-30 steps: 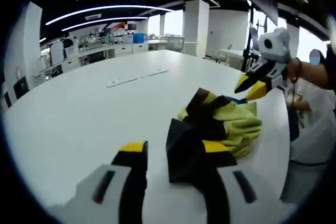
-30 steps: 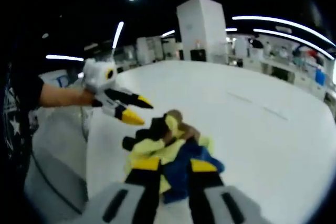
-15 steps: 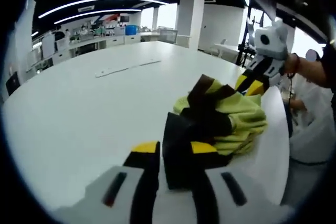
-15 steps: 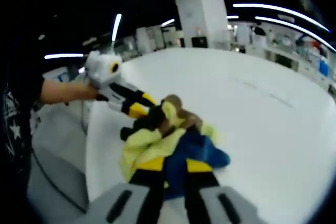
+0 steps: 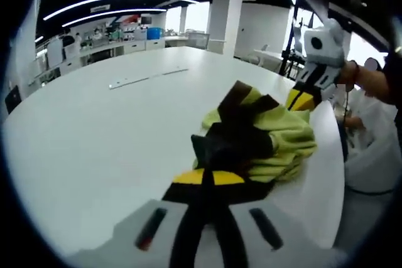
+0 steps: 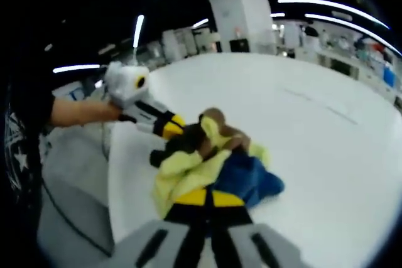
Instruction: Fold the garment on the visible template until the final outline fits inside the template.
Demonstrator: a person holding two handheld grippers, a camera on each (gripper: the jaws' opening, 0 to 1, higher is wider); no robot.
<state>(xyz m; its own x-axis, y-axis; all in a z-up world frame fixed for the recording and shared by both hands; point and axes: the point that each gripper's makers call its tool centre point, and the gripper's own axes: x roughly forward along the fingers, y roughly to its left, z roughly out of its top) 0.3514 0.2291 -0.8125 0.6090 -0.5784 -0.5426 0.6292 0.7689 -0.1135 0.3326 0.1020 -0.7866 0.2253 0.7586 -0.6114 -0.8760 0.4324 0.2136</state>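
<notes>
The left hand-held gripper (image 5: 210, 180) has its jaws pressed together on a dark fold of the garment (image 5: 264, 136), and the right hand-held gripper (image 6: 207, 196) is likewise pinched shut on the yellow cloth of the same garment, just beside its blue part. From each view the other hand-held gripper reaches into the far side of the heap, so the two grips sit on opposite sides of it. The garment is a crumpled bundle of yellow, black, brown and blue cloth lying on the white desk (image 5: 94, 130), close to the desk's near edge, beyond which a person's arm and a drop to the floor show. No template outline can be made out on the desk near the bundle; two thin pale strips (image 5: 147, 76) lie well apart toward the far side. Judged from this, the folding proper is not yet begun: the step in hand is taking hold of the bundle to open it out. The next move likely calls for lifting and drawing the grips apart to spread the cloth flat, and carrying it inward, since the desk's broad middle offers open room while the near edge leaves little margin.
</notes>
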